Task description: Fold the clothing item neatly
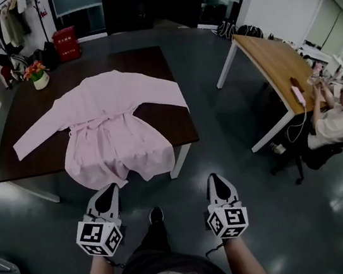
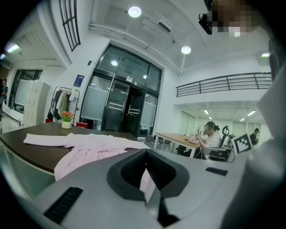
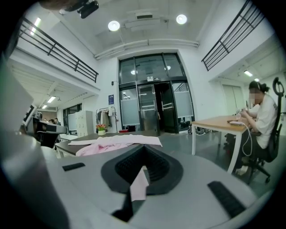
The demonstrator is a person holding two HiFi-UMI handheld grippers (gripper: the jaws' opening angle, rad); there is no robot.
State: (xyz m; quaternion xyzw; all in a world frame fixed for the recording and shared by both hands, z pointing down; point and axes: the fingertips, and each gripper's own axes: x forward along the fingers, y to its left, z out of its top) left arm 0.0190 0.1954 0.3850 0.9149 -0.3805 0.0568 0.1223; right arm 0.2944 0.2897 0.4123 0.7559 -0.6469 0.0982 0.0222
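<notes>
Item, dark table (image 1: 30, 154): is carrying the whole job, with a flower pot (image 1: 39, 76) sitting at its far left corner, clear of the cloth. Item, pink robe (image 1: 116, 128): is lying opened flat on the tabletop, collar toward the far side, both sleeves stretching outward to left and right, the tie belt running across the waist, and the hem hanging over the near edge toward the person. No fold is showing anywhere on it, so by these views the folding is not yet begun; sleeves, sides and length are all awaiting turning in, and the hanging hem is probably needing a lift onto the table first. Item, left gripper (image 1: 110, 190): is hovering low in front of the person's body, well apart from the robe, jaws pressed together and pinching nothing. Item, right gripper (image 1: 215, 179): is hovering level with the left one, likewise well short of the table, jaws pressed together and carrying nothing; both are needing to open and reach the garment before any step can count as under way
</notes>
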